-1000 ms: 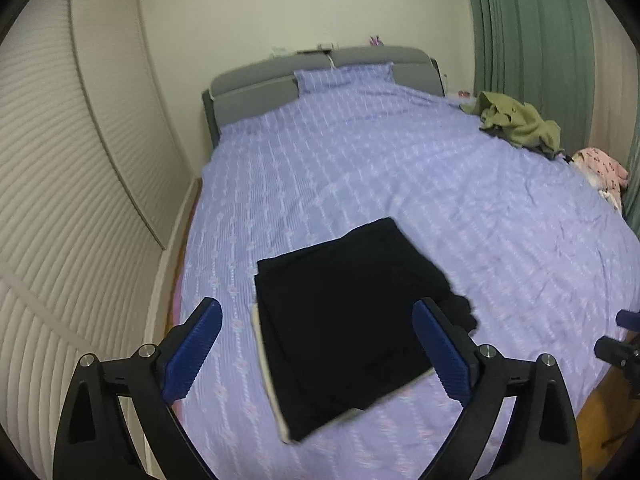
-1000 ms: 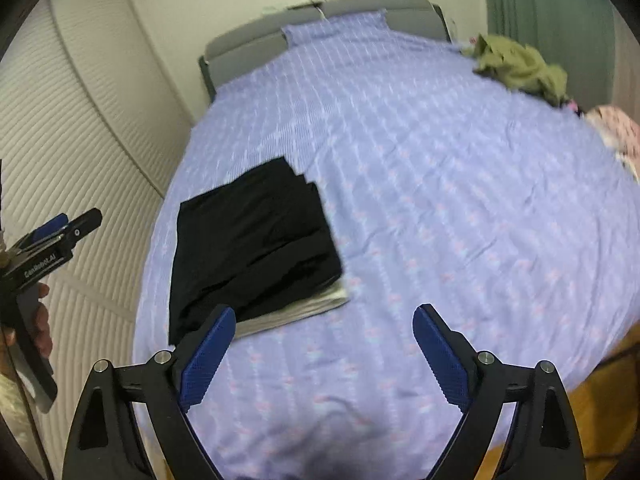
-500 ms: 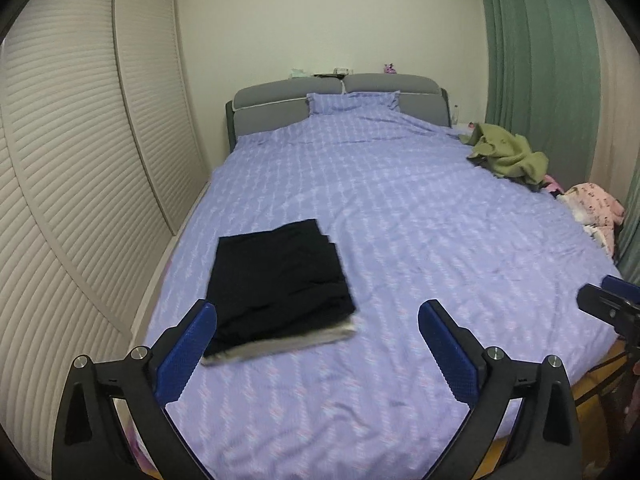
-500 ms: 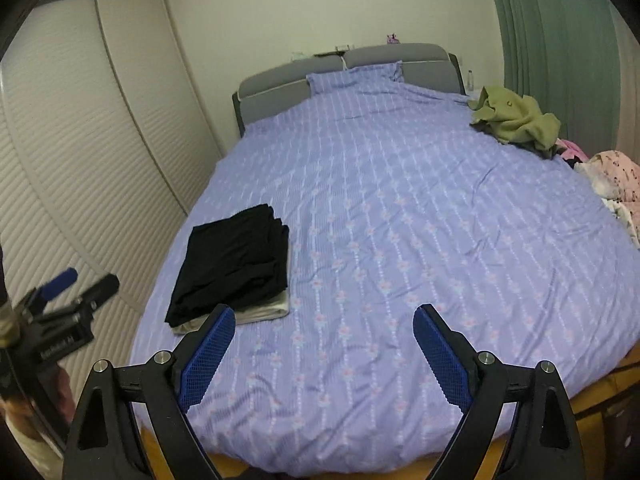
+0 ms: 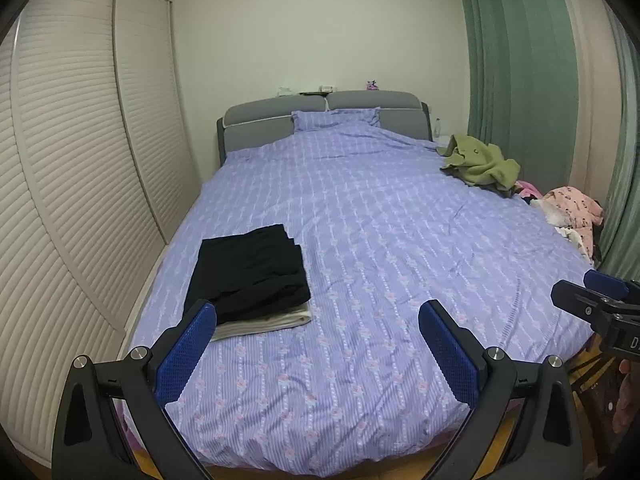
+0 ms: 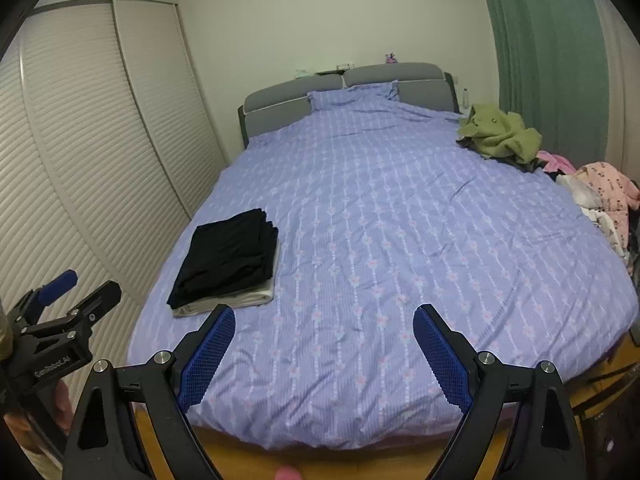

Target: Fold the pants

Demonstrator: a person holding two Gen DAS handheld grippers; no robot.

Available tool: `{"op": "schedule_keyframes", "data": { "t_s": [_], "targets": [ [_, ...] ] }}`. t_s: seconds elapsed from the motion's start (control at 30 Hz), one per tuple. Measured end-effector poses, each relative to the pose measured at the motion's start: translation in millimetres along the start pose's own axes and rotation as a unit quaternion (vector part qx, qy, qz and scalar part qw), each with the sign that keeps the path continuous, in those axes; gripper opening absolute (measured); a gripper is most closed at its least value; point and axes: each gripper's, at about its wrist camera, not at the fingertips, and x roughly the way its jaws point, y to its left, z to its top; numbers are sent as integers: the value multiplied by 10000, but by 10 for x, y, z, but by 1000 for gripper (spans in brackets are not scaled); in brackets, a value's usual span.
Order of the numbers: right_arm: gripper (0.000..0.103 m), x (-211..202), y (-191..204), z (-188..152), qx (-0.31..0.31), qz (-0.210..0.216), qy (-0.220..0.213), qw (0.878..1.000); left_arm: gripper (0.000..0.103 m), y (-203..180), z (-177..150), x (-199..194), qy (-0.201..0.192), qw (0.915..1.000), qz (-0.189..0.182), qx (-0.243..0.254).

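Black folded pants (image 5: pixel 250 272) lie on top of a folded cream garment (image 5: pixel 264 322) at the near left of the bed; they also show in the right wrist view (image 6: pixel 228 258). My left gripper (image 5: pixel 318 344) is open and empty, held back above the foot of the bed, to the right of the stack. My right gripper (image 6: pixel 324 346) is open and empty, also back from the bed's foot. Each gripper shows at the edge of the other's view.
The bed has a purple patterned cover (image 5: pixel 380 240) and a grey headboard (image 5: pixel 320 118). An olive green garment (image 5: pixel 480 164) and pink clothes (image 5: pixel 572 208) lie at its right edge. A slatted wardrobe (image 5: pixel 80 160) stands left, green curtains (image 5: pixel 520 60) right.
Both grippers have pulled back and up from the folded pants, which now lie farther away and to the left. The pants stay put on the stack.
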Motion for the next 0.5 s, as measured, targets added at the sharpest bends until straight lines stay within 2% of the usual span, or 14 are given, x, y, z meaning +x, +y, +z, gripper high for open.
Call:
{"op": "schedule_keyframes", "data": {
  "t_s": [0.5],
  "targets": [
    [92,-369,-4,-95,-81,-156,-165,9997,103,-105,-81,-324,-54,9999,-151,-22]
  ]
}}
